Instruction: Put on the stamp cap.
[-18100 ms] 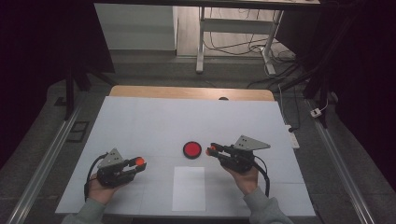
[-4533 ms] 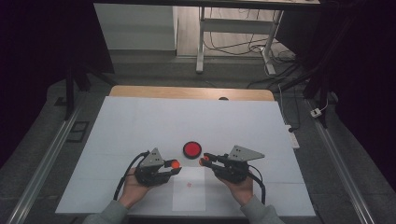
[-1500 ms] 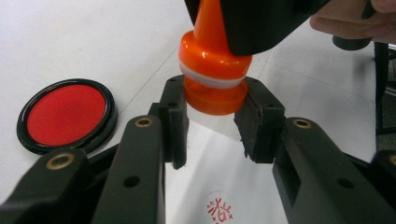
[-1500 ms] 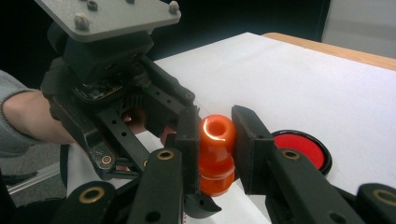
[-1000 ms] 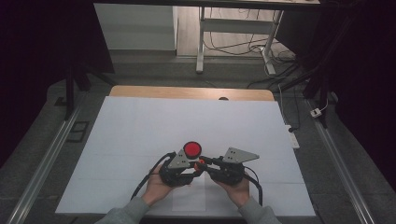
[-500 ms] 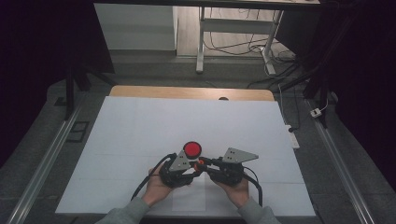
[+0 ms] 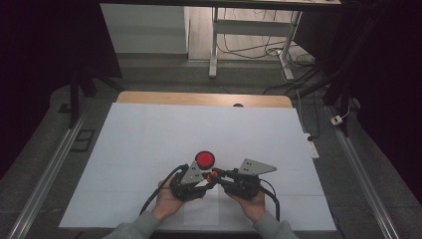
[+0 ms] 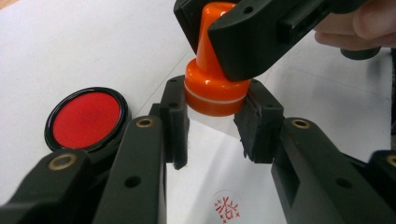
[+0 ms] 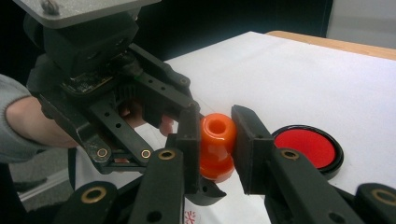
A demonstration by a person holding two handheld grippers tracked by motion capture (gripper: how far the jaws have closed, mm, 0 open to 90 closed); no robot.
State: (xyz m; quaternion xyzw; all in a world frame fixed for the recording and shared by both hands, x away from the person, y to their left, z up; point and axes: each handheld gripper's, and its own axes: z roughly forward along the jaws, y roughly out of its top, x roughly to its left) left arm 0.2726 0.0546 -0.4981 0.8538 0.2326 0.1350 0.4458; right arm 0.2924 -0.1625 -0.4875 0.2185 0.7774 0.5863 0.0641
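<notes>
An orange stamp (image 7: 213, 175) (image 8: 212, 88) (image 9: 215, 144) hangs just above the table between both grippers. My left gripper (image 7: 208, 179) (image 8: 212, 126) has its pads against the stamp's wide base. My right gripper (image 7: 216, 174) (image 9: 215, 140) is shut on the stamp's narrow handle from the other side. A round black ink pad (image 7: 204, 159) (image 8: 86, 119) (image 9: 303, 144) with a red face lies just beyond the grippers. A red stamped mark (image 8: 226, 207) shows on the paper sheet (image 7: 201, 211) below the stamp.
The table wears a white cover (image 7: 149, 129), with a wooden edge (image 7: 199, 98) at the far side. A metal rail (image 7: 45, 174) runs along the left and another (image 7: 363, 174) along the right. Cables (image 7: 268, 196) trail from both grippers towards the person.
Since the earliest frames both grippers have come together at the middle, in front of the ink pad, and both hold the stamp. Over the last second they barely move.
</notes>
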